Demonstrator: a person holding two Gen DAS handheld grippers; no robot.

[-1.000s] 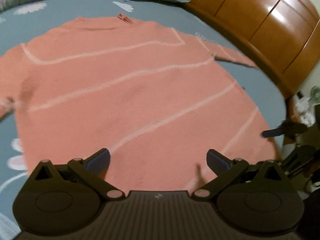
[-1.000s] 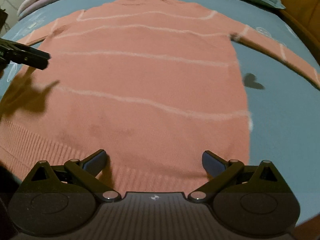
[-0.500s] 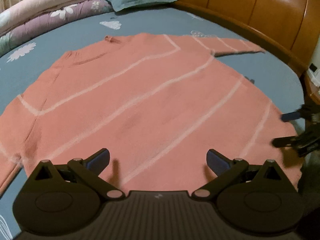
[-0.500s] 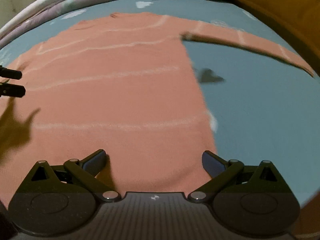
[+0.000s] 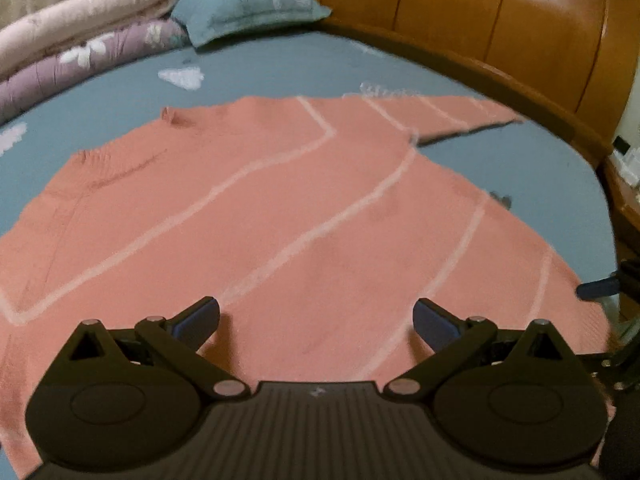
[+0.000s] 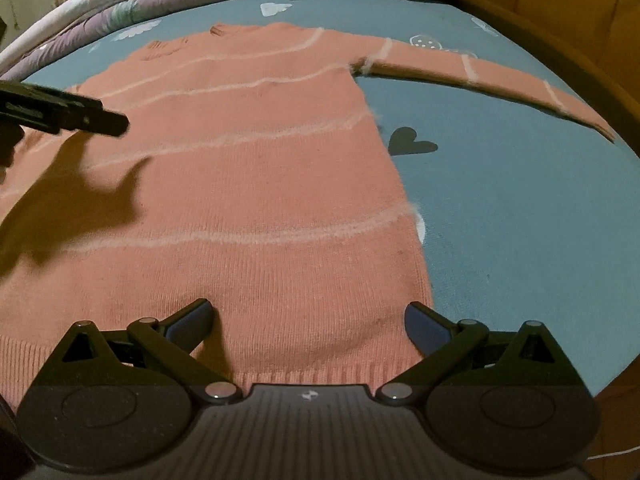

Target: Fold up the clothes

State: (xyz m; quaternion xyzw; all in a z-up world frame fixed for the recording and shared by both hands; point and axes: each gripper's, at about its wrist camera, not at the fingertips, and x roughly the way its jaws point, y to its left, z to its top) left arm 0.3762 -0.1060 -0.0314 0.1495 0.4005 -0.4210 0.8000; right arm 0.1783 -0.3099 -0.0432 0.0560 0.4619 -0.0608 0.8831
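A salmon-pink sweater [image 5: 280,208] with thin white stripes lies flat and spread out on a blue bedsheet [image 5: 540,168], neck toward the pillows. It also shows in the right wrist view [image 6: 260,184], with its right sleeve [image 6: 480,72] stretched out sideways. My left gripper [image 5: 316,316] is open and empty, hovering above the lower body of the sweater. My right gripper [image 6: 308,318] is open and empty above the ribbed hem near the sweater's right side edge. The left gripper's finger [image 6: 92,120] shows at the left of the right wrist view, casting a shadow on the sweater.
A blue pillow [image 5: 248,4] and folded quilts [image 5: 80,48] lie at the head of the bed. A wooden headboard [image 5: 500,32] runs along the right side. A dark heart print [image 6: 410,142] marks the sheet beside the sweater.
Both grippers have swung over the sweater. The left wrist view turned so more of the pillow and headboard show. The right view shifted right and back, toward the hem corner. Both stayed open.
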